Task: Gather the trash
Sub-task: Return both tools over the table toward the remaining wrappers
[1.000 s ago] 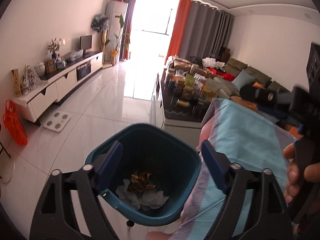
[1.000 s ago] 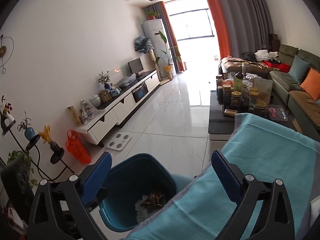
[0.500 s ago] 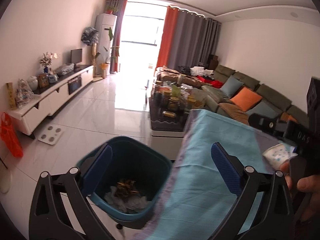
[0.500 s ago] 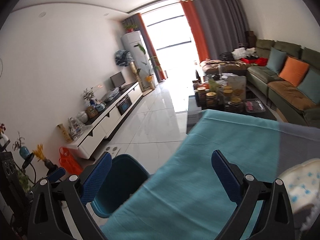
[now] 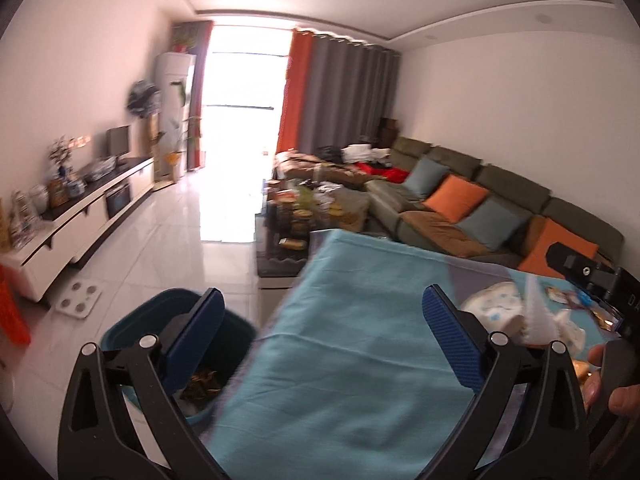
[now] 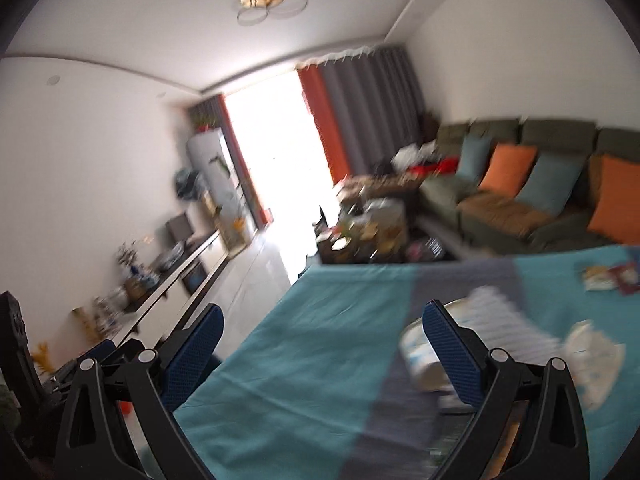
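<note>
A teal trash bin [image 5: 132, 330] stands on the floor at the table's left edge, with crumpled wrappers [image 5: 202, 386] inside. My left gripper [image 5: 322, 338] is open and empty over the teal tablecloth [image 5: 352, 320], beside the bin. My right gripper [image 6: 322, 350] is open and empty over the same cloth [image 6: 320, 340]. White patterned paper cups and tissue [image 6: 480, 328] lie just right of its right finger; they also show in the left wrist view [image 5: 504, 308]. Small wrappers [image 6: 608, 276] lie at the far right. The right wrist view is blurred.
A coffee table [image 5: 308, 216] crowded with jars stands beyond the cloth-covered table. A green sofa with orange and blue cushions [image 5: 460, 204] runs along the right wall. A white TV cabinet [image 5: 80, 216] lines the left wall, with a scale [image 5: 80, 294] on the tiled floor.
Both grippers have swung right and up, from over the bin to over the tablecloth. The cups and wrappers have come into view. Both stayed open.
</note>
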